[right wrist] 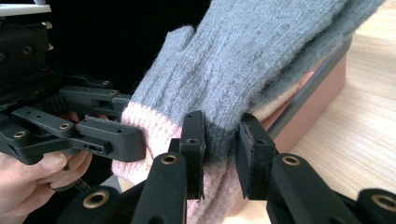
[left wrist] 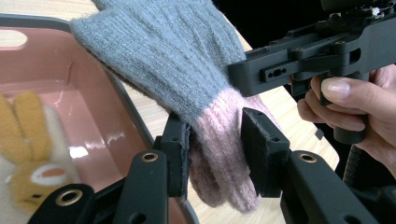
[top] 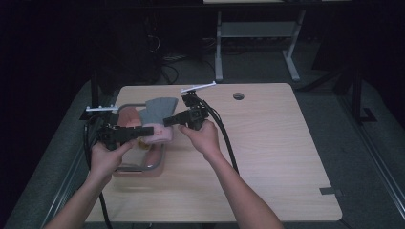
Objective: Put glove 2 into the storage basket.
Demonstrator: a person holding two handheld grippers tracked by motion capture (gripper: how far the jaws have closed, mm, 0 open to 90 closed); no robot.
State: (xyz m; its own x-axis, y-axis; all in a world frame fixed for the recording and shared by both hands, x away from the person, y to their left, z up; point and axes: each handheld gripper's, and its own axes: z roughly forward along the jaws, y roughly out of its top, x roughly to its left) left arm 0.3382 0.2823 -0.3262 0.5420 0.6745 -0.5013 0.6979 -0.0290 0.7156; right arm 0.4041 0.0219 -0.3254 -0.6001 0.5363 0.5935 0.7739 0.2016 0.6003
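A grey knit glove with a pink cuff hangs between both grippers over the right side of a pink tray. My left gripper reaches in from the left and is shut on the pink cuff, which shows pinched between its pads in the left gripper view. From the right, my right gripper is shut on the glove where grey meets pink. In the right gripper view my right gripper squeezes the knit. The left gripper shows there too, at the cuff.
A yellow and white plush toy lies inside the tray. The wooden table has a round hole near its far edge and a dark tape patch at the front right. A desk frame stands beyond.
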